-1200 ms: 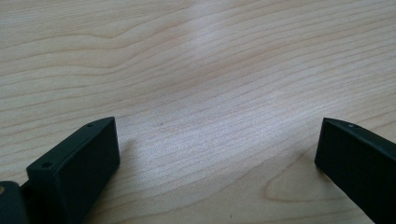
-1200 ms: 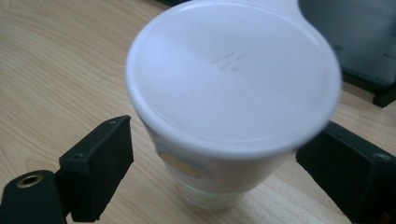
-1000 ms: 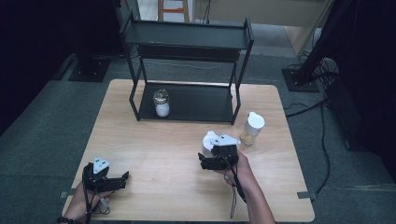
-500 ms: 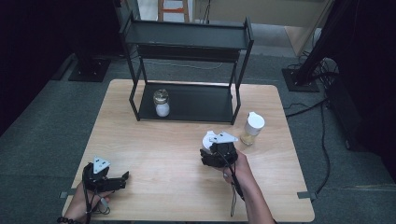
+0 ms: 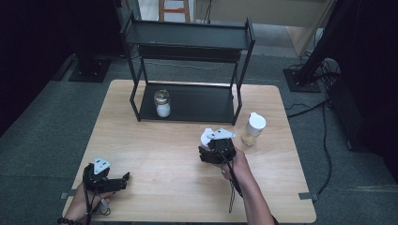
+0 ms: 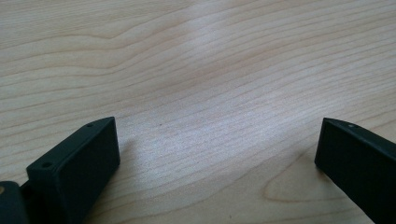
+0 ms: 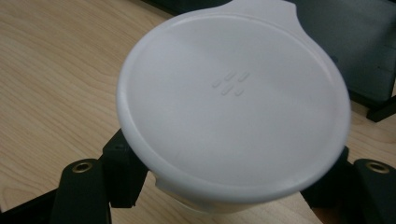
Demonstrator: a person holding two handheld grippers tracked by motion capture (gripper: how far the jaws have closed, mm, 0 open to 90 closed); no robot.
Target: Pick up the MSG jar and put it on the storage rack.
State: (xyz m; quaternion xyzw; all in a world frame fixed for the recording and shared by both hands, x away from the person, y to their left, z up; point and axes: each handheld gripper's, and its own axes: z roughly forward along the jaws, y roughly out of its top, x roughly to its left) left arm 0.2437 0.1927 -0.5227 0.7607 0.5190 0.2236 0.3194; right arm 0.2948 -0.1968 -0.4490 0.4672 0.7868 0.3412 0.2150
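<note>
The right gripper is closed on a jar. Its two fingers press the body from either side, just under the wide white lid. The jar sits upright between them, on or just above the table; I cannot tell which.

It looks like a light plastic tub. The wall is probably thin and smooth, so it may flex or slide under a hard squeeze. The lid overhangs the fingers, and that lip should help stop the jar slipping down through them. Holding the body just below the lid, as now, seems the best grip. The lid's small tab, on the far side from the fingers, is too slight to hold by. The lid also hides what is in the jar, so its weight is a guess.

A second jar of the same kind stands past the fingers to the right, clear of them. It is shut and holds something yellowish. A glass jar with a metal cap stands well ahead of the fingers on the rack's bottom shelf. White powder or grains fill its lower part. Being glass, it would be heavier and could break.

The left gripper rests low on the table with its fingers wide apart and only bare wood between them.
</note>
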